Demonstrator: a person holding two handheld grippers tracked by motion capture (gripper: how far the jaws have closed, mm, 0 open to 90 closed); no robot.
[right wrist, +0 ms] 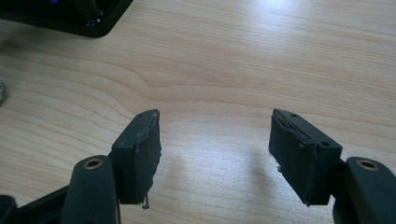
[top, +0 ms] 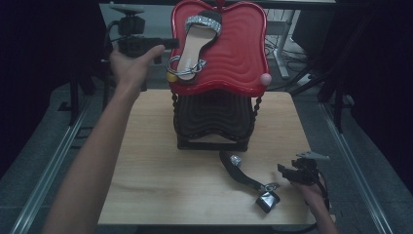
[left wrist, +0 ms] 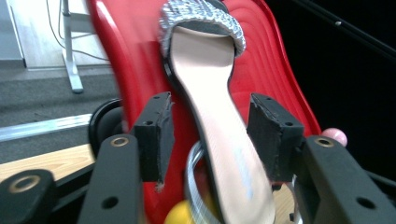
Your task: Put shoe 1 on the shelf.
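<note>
**Sandal rests on the red upper tray, toe away from the person**

The sandal [top: 197, 44] lies on the red tray [top: 243, 53], the top tier of a two-level stand whose black lower tray [top: 214, 119] sits on the wooden table [top: 156, 165]. Its long axis runs from the near-left part of the tray toward the far edge, leaning slightly to the right in the high view. The toe end, crossed by a glittering silver band [top: 204, 22], points away from the person; the heel end, with its silver ankle loop [top: 182, 68], faces the near-left rim. The tan insole faces up.

The left gripper [top: 168, 44] is held at the tray's left edge, level with the middle of the sandal. In the left gripper view, its pads [left wrist: 156, 135] stand on either side of the sandal's insole [left wrist: 219, 121] without pressing on it, so the jaws are apart and grasp nothing, with the shoe lying between them.

A second sandal [top: 246, 178] lies on the table in front of the stand, on its side, its black sole running from near the stand toward the near-right corner, block heel nearest the person.

The right gripper [top: 287, 173] rests low over the table just right of that second sandal. In the right gripper view, its jaws are spread wide over bare wood, holding nothing.
</note>
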